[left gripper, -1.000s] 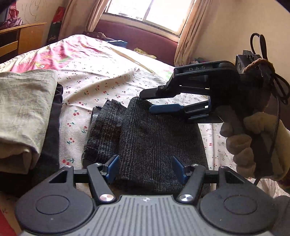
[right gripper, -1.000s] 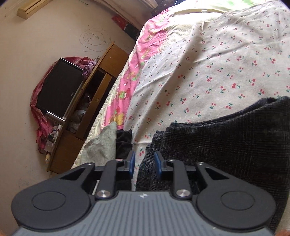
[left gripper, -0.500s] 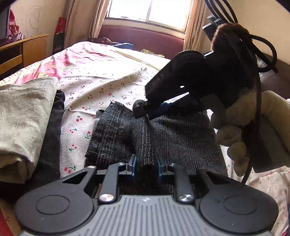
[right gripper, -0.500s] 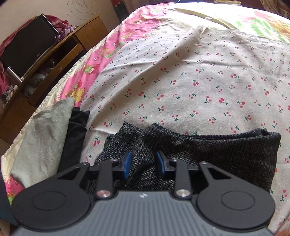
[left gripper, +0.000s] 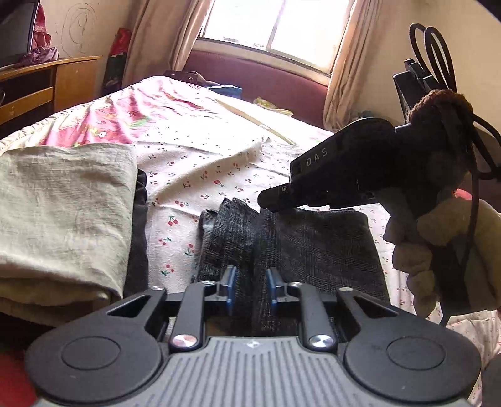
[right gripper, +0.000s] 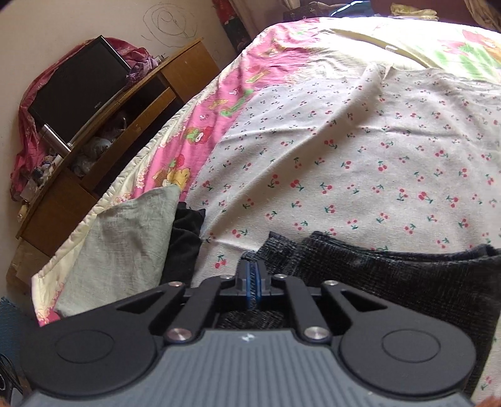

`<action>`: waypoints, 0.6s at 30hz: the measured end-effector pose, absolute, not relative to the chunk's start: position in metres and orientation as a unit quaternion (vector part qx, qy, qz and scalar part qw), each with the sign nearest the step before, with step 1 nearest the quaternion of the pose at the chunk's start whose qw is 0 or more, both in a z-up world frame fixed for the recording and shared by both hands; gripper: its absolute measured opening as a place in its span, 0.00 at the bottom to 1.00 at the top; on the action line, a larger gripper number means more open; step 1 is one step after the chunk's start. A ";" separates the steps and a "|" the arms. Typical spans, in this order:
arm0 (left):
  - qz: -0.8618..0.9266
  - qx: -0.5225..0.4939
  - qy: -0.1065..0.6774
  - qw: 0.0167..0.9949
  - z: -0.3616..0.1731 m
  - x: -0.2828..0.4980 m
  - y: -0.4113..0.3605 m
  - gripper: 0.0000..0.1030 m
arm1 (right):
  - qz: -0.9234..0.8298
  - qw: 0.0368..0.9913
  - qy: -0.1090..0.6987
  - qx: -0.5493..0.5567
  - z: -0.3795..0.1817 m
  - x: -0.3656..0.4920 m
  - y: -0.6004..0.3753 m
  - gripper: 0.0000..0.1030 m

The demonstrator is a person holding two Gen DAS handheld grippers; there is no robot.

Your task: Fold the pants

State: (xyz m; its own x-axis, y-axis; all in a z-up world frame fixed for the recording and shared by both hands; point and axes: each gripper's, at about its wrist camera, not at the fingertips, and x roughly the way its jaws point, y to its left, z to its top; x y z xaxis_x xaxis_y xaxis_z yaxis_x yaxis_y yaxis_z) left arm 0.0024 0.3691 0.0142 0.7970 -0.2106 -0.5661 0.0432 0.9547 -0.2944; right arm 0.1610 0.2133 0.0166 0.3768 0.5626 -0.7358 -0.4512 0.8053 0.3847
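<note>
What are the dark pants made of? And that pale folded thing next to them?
The dark pants look like thick woven cloth, maybe wool or a blend: fine grey check, fuzzy matte surface, soft bulky folds. The pale folded cloth looks like thin crinkled cotton or linen: many small wrinkles, no shine. I cannot be sure of either fibre from looks alone.

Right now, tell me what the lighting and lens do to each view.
Left wrist view: the window is blown out, glare washes the far bedsheet, and the right gripper is a backlit silhouette. Right wrist view: light is even, cherry prints stay crisp, but the fisheye bows the wooden cabinet and bed edge.
</note>
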 end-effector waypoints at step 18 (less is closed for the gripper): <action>-0.087 -0.124 0.289 0.945 0.017 0.000 0.350 0.29 | 0.292 0.814 0.499 0.054 0.006 0.168 0.206 0.08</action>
State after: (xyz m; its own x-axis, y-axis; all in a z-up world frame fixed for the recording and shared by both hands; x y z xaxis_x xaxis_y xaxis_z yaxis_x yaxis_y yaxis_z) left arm 0.0002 0.3501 0.0171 0.8180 -0.2353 -0.5249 0.0918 0.9542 -0.2847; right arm 0.1683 0.2064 0.0064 0.3317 0.5290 -0.7811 -0.4222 0.8237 0.3786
